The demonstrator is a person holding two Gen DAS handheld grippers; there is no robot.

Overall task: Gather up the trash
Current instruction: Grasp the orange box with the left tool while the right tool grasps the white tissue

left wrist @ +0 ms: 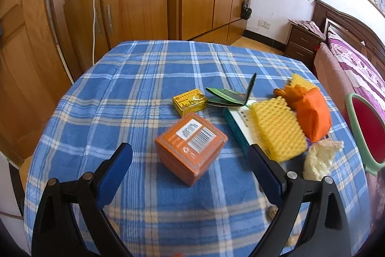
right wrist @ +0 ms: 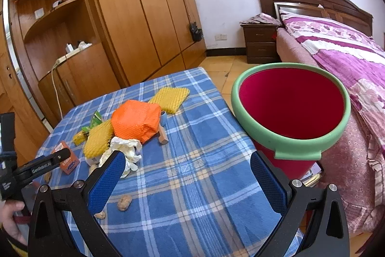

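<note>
The left gripper [left wrist: 190,158] is hanging over the table with the blue checked cloth [left wrist: 134,78], and its two blue fingers are spread wide apart, holding nothing. The square orange cardboard box with a barcode [left wrist: 191,148] is sitting between the fingertips, not touching them. At 12 o'clock from that box a small yellow cardboard box [left wrist: 190,102] is lying. At 2 o'clock a yellow foam net sleeve [left wrist: 276,129] is resting on a long dark green box [left wrist: 237,128], and an orange foam net sleeve [left wrist: 312,117] is leaning just beside it. A crumpled white tissue [left wrist: 317,160] is lying at 3 o'clock.

The right gripper [right wrist: 187,165] is wide apart too (nothing in it). At 1 o'clock from it the round red plastic bucket with a green rim [right wrist: 288,143] is standing just off the table's edge. The trash pile is at 10 o'clock. Two brown nut shells [right wrist: 124,202] are lying near its left finger.
</note>
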